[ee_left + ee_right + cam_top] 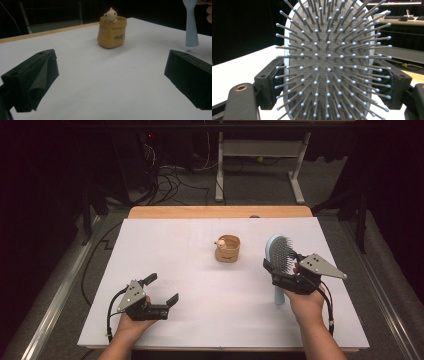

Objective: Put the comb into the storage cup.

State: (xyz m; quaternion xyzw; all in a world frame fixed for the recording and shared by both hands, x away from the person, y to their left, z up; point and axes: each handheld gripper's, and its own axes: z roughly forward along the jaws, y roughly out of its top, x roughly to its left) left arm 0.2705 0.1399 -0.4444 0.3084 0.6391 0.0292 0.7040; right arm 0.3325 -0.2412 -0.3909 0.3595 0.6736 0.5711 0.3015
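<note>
Where the white table (pixel 200 320) fills the high view, a person's two forearms come in from the near edge, each hand holding a black two-jaw gripper. The right gripper (pixel 281 268), at the near right, is clamped on a light blue hairbrush (pixel 278 251) by the sides of its head, so its jaws stand wide around it. The brush is lifted off the table, bristles facing the gripper, handle pointing down toward the near edge. The left gripper (pixel 161 289), at the near left, has its jaws spread wide with nothing between them.

The right gripper view adds what the high view cannot: the grey bristle pad with ball-tipped pins, close up, and a black jaw pressed against each side of the pale rim.

The left gripper view looks far across bare table to a small tan pot (pixel 112 34), shaped like a sack. A little cream bear figure (pixel 110 14) peeks over its rim; whether anything lies inside I cannot tell. The brush handle hangs at that view's right edge.
</note>
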